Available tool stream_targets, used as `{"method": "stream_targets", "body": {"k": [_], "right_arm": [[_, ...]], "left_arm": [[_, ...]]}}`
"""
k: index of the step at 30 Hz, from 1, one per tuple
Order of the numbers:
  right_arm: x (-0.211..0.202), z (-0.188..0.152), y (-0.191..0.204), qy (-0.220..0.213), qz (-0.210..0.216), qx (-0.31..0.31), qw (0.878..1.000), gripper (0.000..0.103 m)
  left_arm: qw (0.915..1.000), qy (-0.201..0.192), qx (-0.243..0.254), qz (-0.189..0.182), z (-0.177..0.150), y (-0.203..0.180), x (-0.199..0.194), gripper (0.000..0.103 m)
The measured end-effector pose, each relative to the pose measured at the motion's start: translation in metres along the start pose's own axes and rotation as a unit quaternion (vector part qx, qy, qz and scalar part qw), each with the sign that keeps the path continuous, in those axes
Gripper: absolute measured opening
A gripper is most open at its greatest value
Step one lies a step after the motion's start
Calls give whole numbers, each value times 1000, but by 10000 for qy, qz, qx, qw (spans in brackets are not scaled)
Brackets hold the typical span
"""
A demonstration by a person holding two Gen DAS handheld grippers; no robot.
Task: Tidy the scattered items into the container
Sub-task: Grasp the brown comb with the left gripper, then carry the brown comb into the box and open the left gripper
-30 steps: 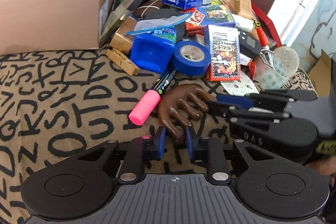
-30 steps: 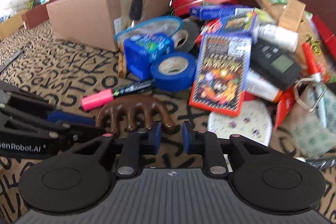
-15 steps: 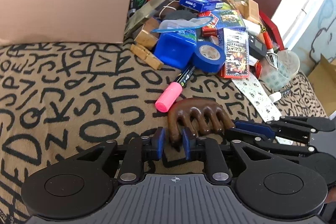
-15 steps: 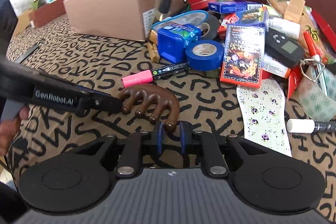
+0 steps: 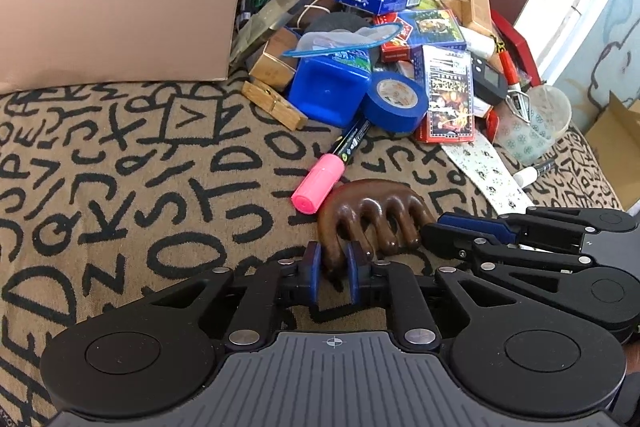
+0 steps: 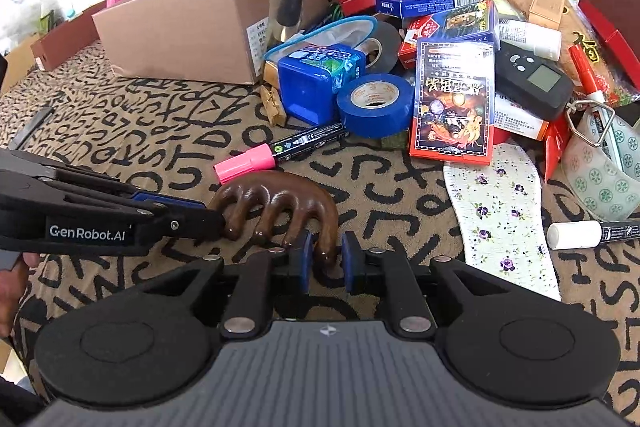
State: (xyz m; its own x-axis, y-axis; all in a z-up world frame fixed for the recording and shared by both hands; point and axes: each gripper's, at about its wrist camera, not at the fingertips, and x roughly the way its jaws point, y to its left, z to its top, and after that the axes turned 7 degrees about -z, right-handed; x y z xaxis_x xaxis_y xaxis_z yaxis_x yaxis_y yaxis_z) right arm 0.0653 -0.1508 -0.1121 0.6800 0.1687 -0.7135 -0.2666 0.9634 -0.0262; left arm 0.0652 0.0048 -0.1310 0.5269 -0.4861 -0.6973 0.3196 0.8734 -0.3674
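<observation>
Left gripper (image 5: pixel 333 273) fingers pinch one end prong of the brown wooden comb (image 5: pixel 370 217); right gripper (image 6: pixel 324 259) fingers pinch the opposite end prong. Comb sits over the lettered cloth (image 5: pixel 120 167), just beside the pink marker (image 5: pixel 328 171). Cardboard box (image 6: pixel 208 15) well apart, behind the clutter.

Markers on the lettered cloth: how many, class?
2: pink-capped marker before the blue tape roll; white-capped marker right of the floral insole. The pile may hide more.
</observation>
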Motion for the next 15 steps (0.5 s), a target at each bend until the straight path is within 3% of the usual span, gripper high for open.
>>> {"method": "stream_targets", "body": {"k": [4, 5, 7, 9, 10, 11, 13, 14, 15], "right_arm": [[5, 1, 11, -90, -305, -175, 9993, 16], [6, 0, 12, -116, -354, -180, 9991, 16], [9, 0, 11, -109, -367, -115, 9992, 17], [11, 2, 9, -69, -330, -27, 9994, 17], [12, 3, 9, -68, -332, -26, 9994, 17], [13, 3, 9, -71, -342, -23, 9994, 17], [13, 3, 8, -88, -332, 30, 9994, 16], [12, 3, 8, -87, -333, 71, 9994, 15], [9, 2, 9, -77, -344, 98, 9993, 15]], "left_arm": [[9999, -61, 120, 30, 0, -1, 5, 28], [9999, -59, 111, 24, 1, 1, 5, 19], [10000, -51, 26, 4, 2, 3, 6, 12], [10000, -86, -8, 1, 3, 4, 6, 21], [9999, -115, 9, 6, 2, 3, 7, 31], [9999, -133, 32, 27, 2, 3, 8, 30], [9999, -145, 64, 52, 2, 1, 8, 27], [9998, -155, 58, 66, 2, 1, 7, 13], [9998, -161, 43, 62, 1, 1, 5, 11]]}}
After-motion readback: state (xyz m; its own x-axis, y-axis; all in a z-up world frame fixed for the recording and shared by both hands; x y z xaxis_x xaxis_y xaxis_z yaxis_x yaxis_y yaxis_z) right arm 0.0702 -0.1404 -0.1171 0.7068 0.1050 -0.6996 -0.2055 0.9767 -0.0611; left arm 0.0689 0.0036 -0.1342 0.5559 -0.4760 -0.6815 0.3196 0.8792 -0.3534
